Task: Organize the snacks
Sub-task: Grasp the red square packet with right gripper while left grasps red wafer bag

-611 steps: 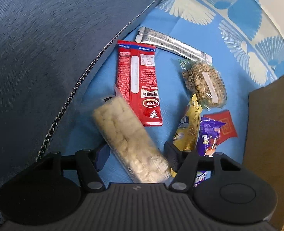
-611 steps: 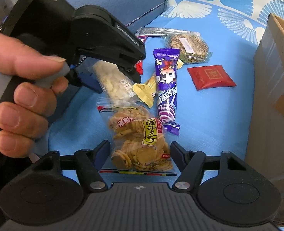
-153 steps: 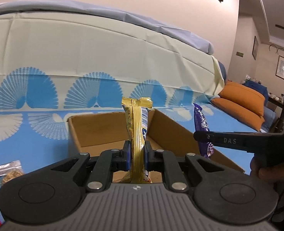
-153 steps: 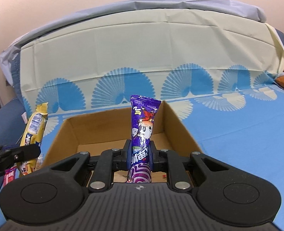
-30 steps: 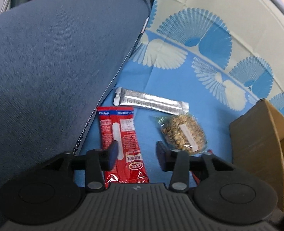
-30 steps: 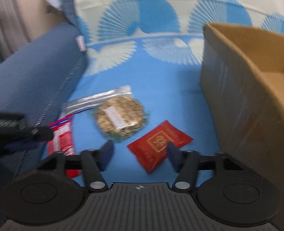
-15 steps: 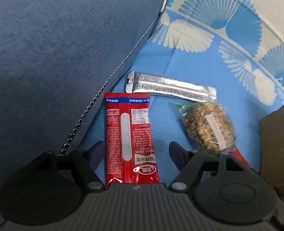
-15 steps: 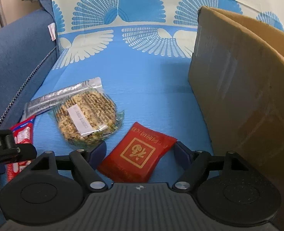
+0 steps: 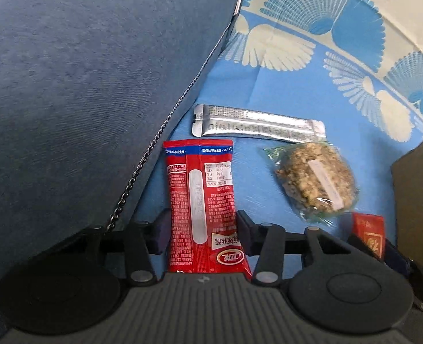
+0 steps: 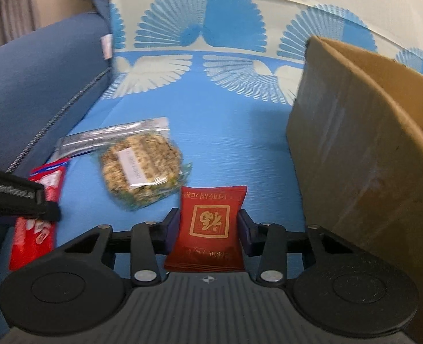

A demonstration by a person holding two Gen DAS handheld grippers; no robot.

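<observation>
My left gripper (image 9: 202,229) is shut on a long red snack packet (image 9: 202,209) that lies on the blue cloth, its jaws touching both edges. My right gripper (image 10: 208,229) is shut on a small red square packet (image 10: 210,226), which also shows in the left wrist view (image 9: 369,233). A clear bag of grain snack (image 9: 316,182) and a silver stick packet (image 9: 257,124) lie beyond. The bag also shows in the right wrist view (image 10: 141,166). The cardboard box (image 10: 363,154) stands at the right.
A dark blue sofa cushion (image 9: 82,86) with a chain trim rises at the left, close to the long red packet. The blue and cream fan-patterned cloth (image 10: 225,132) covers the seat and backrest. The left gripper's body (image 10: 13,197) shows at the right wrist view's left edge.
Both grippers have moved forward and down onto their packets, and their jaws have closed from wide open to touching the packet edges. The small red packet has turned square between the right jaws.
</observation>
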